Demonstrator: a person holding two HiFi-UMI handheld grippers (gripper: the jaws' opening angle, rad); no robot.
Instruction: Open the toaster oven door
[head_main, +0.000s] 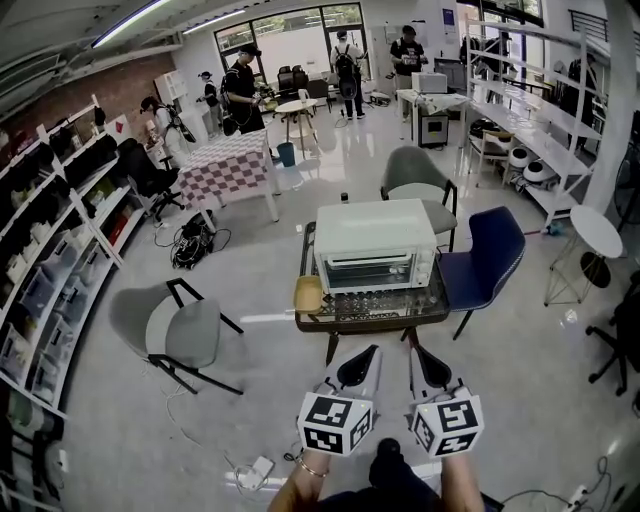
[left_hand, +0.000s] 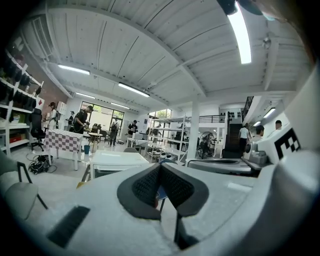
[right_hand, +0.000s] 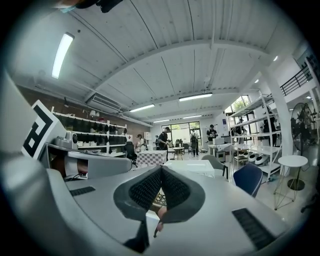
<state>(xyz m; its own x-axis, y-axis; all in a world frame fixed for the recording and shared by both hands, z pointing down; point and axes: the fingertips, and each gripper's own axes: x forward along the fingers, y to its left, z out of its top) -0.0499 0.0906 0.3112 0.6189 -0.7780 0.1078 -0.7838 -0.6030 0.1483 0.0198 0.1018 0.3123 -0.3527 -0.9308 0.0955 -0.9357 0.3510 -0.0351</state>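
A white toaster oven (head_main: 375, 245) stands on a small dark table (head_main: 372, 310), its glass door facing me and closed. My two grippers hang side by side in the air in front of the table, short of it and touching nothing. The left gripper (head_main: 372, 350) is shut with nothing between its jaws, and so is the right gripper (head_main: 413, 347). In the left gripper view the dark pads (left_hand: 148, 186) meet at the left gripper (left_hand: 160, 168), with the oven (left_hand: 116, 163) behind them. The right gripper (right_hand: 161, 173) points at the oven (right_hand: 192, 167) as well.
A tan flat object (head_main: 308, 293) lies at the table's left end. A grey chair (head_main: 185, 332) stands to the left, a blue chair (head_main: 490, 258) to the right, another grey chair (head_main: 418, 178) behind. Further off are a checkered table (head_main: 232, 160), shelving and several people.
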